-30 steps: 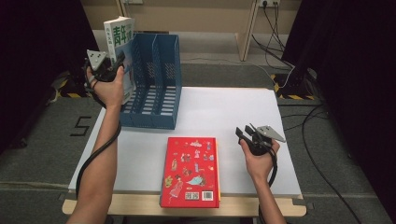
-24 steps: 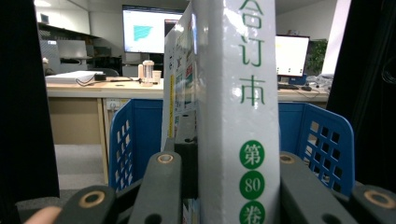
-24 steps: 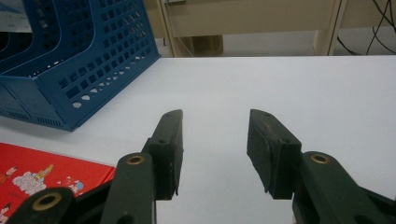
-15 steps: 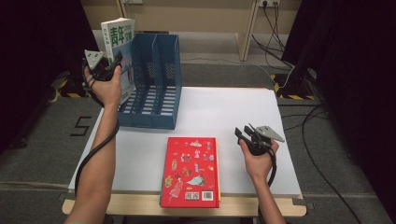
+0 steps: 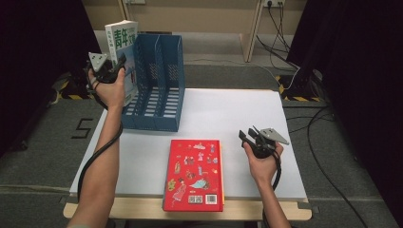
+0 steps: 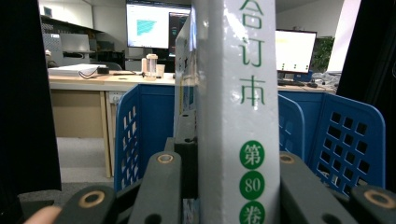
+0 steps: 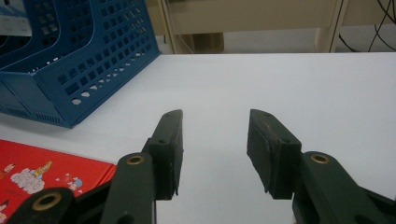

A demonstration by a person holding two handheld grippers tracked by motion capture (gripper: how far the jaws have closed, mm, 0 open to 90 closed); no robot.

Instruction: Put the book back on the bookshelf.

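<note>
A thick white book [image 5: 124,45] with green characters stands upright in my left gripper [image 5: 121,62], whose jaws are shut on its spine [image 6: 238,93]. It is held at the left side of the blue file holder [image 5: 159,90], whose perforated walls [image 6: 348,135] show on both sides of the book. I cannot tell whether its lower end is inside a compartment. A red picture book [image 5: 195,173] lies flat near the table's front edge. To its right my right gripper [image 5: 247,137] hovers low over the table, open, with nothing between its jaws [image 7: 215,140].
The white table [image 5: 228,114] has bare room between the file holder and the right hand. A corner of the red book [image 7: 32,172] lies left of the right jaws. Dark curtains, cables and grey floor surround the table.
The left hand and the white book have shifted slightly. The right hand has stayed still.
</note>
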